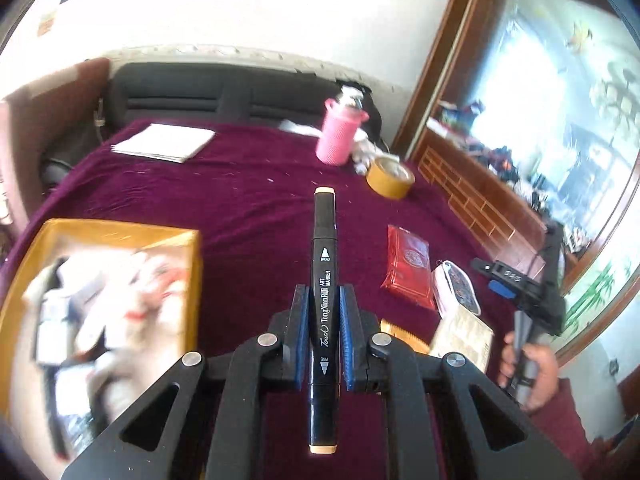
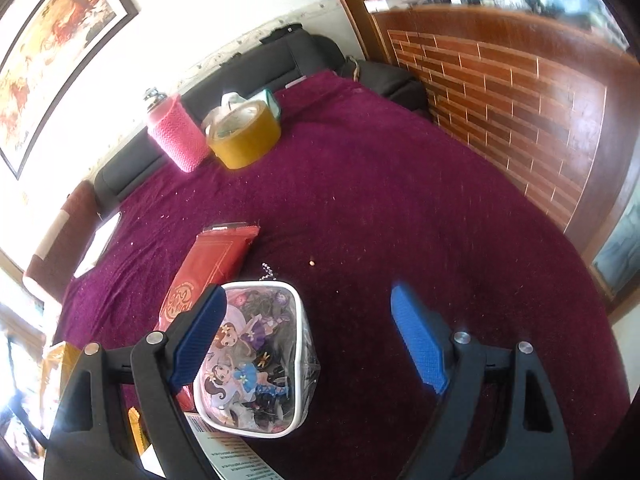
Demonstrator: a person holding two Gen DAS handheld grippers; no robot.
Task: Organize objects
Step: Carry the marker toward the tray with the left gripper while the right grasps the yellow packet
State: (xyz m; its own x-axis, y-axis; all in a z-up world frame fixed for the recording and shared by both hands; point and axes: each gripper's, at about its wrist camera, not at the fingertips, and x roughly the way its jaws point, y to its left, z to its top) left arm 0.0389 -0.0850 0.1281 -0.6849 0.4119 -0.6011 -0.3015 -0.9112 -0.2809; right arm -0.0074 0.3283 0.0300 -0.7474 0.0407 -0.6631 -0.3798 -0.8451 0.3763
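The left gripper [image 1: 324,320] is clamping a black art marker [image 1: 323,280] between its blue pads, jaws pressed against the barrel; the marker is pointing away along the fingers, above the purple-covered desk [image 1: 240,200]. A yellow box [image 1: 120,236] of mixed items is sitting to the left. The right gripper [image 2: 308,340] is hovering with jaws wide apart and gripping nothing, over a clear cartoon pouch [image 2: 256,360] lying beside a red packet [image 2: 208,272]. A tape roll [image 2: 244,136] is touching a pink bottle [image 2: 176,136] farther back.
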